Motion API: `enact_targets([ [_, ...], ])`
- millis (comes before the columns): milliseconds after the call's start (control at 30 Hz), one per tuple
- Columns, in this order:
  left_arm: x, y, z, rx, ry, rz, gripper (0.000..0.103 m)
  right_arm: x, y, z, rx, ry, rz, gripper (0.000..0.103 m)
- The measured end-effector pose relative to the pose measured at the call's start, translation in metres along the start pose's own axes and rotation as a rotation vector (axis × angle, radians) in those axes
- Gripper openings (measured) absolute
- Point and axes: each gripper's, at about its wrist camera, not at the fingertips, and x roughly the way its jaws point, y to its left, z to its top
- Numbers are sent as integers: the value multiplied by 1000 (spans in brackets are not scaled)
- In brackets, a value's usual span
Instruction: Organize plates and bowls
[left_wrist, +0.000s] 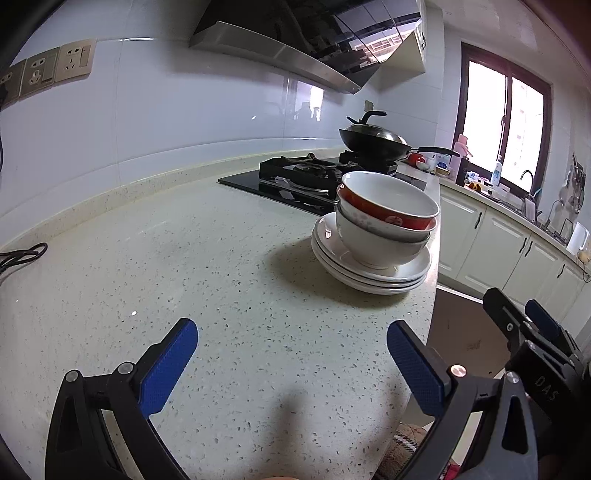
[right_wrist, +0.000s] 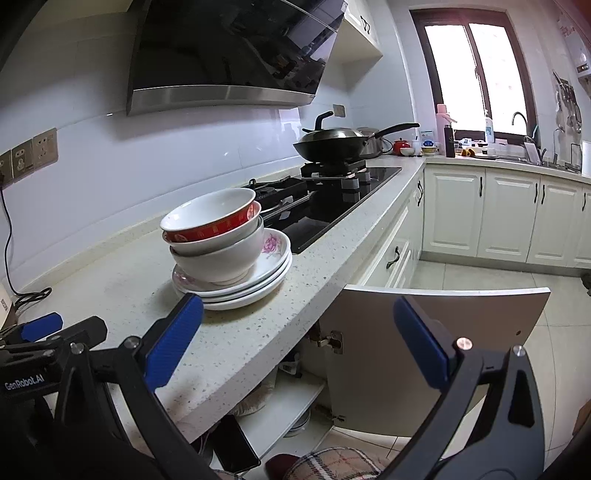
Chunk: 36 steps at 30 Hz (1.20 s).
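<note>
A stack of white plates (left_wrist: 373, 275) sits at the speckled countertop's front edge; it also shows in the right wrist view (right_wrist: 258, 284). On it stand nested bowls: a white bowl (left_wrist: 373, 247) below, a red-banded bowl (left_wrist: 388, 206) on top, also seen in the right wrist view (right_wrist: 212, 221). My left gripper (left_wrist: 291, 343) is open and empty over the counter, short of the stack. My right gripper (right_wrist: 299, 317) is open and empty, its left fingertip just in front of the plates, its right finger off the counter edge.
A black gas hob (right_wrist: 332, 199) with a wok (right_wrist: 332, 142) lies behind the stack. A lower cabinet door (right_wrist: 443, 325) stands open below the counter, with a shelf (right_wrist: 284, 410) inside. Wall sockets (left_wrist: 55, 66) and a cable (left_wrist: 22, 254) are at left.
</note>
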Motion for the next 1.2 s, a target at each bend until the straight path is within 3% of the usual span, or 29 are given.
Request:
enact_targets([
  [1200, -1, -2, 0, 14, 3, -5, 103, -5, 7, -7, -35, 17, 1, 103],
])
